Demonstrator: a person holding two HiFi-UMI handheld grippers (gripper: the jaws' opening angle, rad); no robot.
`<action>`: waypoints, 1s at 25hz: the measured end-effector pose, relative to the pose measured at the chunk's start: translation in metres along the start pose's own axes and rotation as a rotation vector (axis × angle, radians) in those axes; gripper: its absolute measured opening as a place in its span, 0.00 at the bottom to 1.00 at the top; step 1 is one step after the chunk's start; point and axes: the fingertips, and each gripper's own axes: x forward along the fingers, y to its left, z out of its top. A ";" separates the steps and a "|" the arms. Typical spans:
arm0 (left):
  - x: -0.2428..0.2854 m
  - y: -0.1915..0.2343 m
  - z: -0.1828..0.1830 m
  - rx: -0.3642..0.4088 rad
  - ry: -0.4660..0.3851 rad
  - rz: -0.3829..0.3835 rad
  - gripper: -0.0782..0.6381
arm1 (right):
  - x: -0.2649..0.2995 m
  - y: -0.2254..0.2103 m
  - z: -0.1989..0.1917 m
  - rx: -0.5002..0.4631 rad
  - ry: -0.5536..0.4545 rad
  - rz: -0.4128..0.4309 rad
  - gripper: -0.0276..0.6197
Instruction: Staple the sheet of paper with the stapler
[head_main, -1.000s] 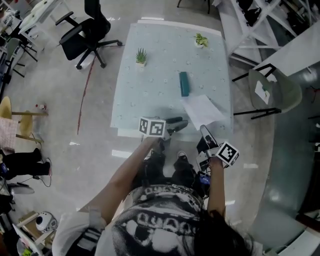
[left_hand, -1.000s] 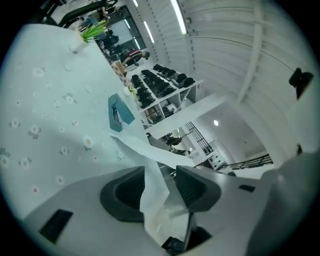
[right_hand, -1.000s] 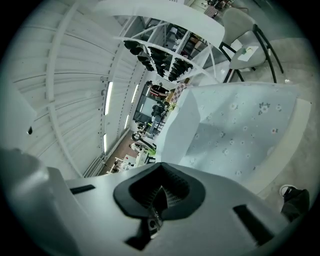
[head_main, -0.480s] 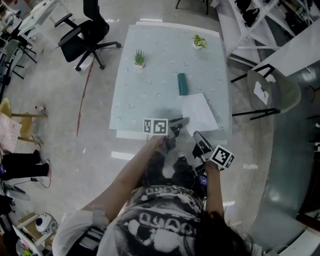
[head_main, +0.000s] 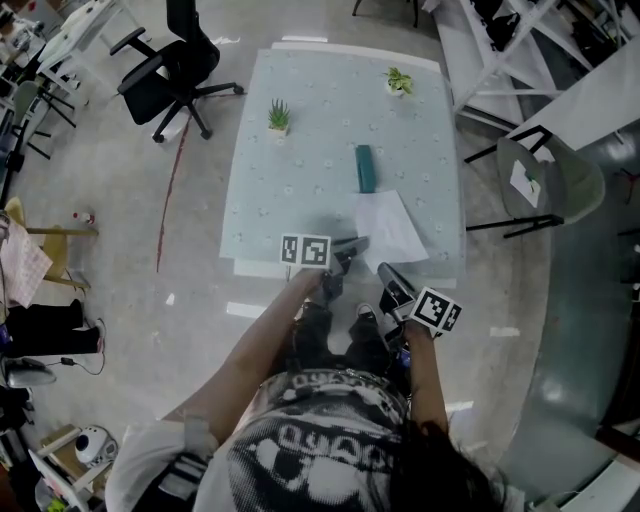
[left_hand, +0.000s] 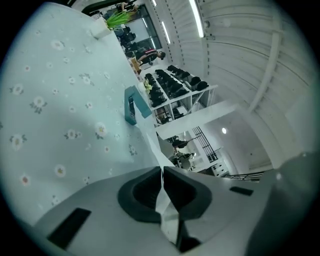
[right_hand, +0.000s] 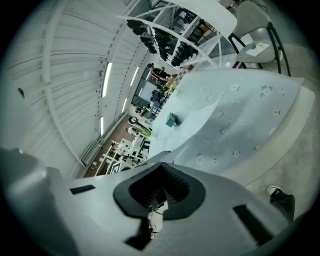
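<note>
Pinches near corner of paper (head_main: 392, 222), lying on desk (head_main: 300, 130), with left hand-held gripper (head_main: 355, 243). Holds right hand-held gripper (head_main: 385, 272) pressed together just beside paper's near edge. Shows stapler (head_main: 366, 168) just beyond paper.

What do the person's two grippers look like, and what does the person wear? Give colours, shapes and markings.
The left gripper and right gripper match: pale grey bodies, each ending in two dark curved pads. Each carries a white cube with black square markers. The person wears a dark top with a white print.
</note>
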 end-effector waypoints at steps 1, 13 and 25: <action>-0.001 0.001 0.001 0.004 -0.004 0.001 0.13 | 0.002 0.000 -0.001 -0.004 0.005 0.000 0.03; -0.010 0.027 0.017 0.003 0.039 0.091 0.13 | 0.030 -0.017 -0.004 0.003 0.044 -0.055 0.03; -0.022 0.036 0.028 -0.070 0.104 0.161 0.46 | 0.015 -0.022 -0.025 -0.012 0.127 -0.112 0.19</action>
